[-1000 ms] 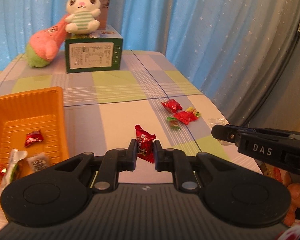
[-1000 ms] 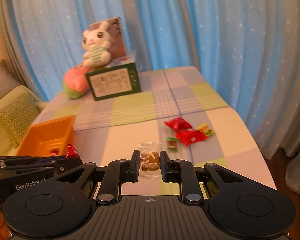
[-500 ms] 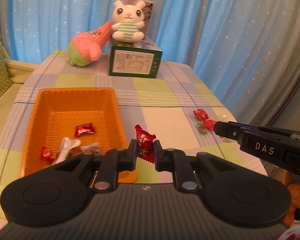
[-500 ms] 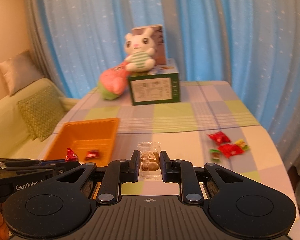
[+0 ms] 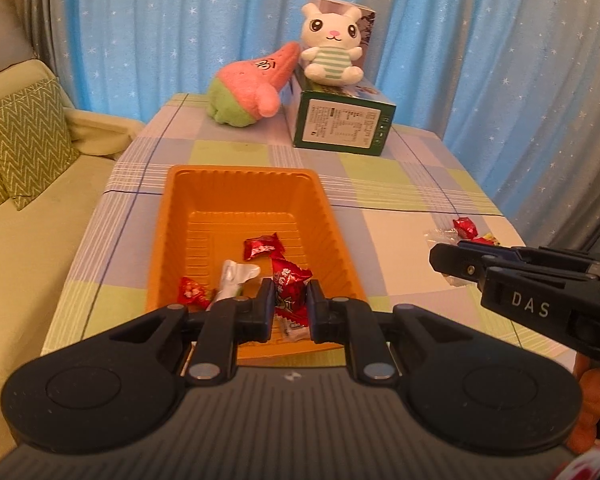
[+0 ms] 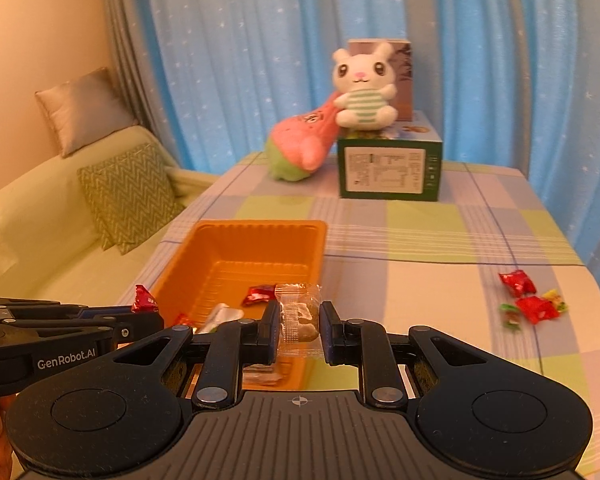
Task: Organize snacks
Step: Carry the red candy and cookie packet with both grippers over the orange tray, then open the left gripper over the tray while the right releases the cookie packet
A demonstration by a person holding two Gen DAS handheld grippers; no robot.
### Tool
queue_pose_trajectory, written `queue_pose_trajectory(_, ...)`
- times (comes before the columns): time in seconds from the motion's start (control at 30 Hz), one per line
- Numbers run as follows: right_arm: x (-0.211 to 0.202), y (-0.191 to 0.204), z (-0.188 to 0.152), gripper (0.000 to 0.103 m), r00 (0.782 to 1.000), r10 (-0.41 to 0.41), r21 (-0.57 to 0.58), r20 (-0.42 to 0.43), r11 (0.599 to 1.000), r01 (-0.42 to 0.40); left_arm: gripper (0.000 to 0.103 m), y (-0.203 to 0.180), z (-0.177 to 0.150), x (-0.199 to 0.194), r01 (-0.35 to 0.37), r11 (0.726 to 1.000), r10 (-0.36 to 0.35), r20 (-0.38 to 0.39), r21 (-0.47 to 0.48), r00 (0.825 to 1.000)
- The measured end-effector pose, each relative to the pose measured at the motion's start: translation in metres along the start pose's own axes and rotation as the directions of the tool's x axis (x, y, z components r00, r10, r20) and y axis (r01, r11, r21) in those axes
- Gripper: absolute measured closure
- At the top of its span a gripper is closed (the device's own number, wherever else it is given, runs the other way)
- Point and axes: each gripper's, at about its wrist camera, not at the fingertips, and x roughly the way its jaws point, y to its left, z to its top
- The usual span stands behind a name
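A checked-cloth table point(image 6: 420, 240) bears an orange tray point(image 6: 204, 256), green box point(image 6: 390, 174), plush toy point(image 6: 300, 148), loose candies point(image 6: 528, 300).

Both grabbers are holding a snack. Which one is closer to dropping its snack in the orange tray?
Left. The left gripper, shut on the red-wrapped candy, looks to be over the orange plastic tray. The right gripper, shut on a clear-wrapped brown snack, appears nearer the tray's right rim.
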Motion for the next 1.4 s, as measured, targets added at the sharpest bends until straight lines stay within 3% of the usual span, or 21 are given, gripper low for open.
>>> queue_pose_trajectory(0.47,0.019,0.029,-0.002,0.082,0.999,0.034,-0.046,-0.036,0.998,-0.035,0.088,0.022,-0.003,-0.004,-0.05,0.999,0.05,-0.008,-0.008,0.999)
queue_pose_trajectory(1.4,0.06,0.024,0.007,0.082,0.997,0.035,-0.038,-0.065,0.999,-0.038,0.088,0.033,0.008,0.029,-0.068,0.998,0.069,-0.041,0.016,0.997)
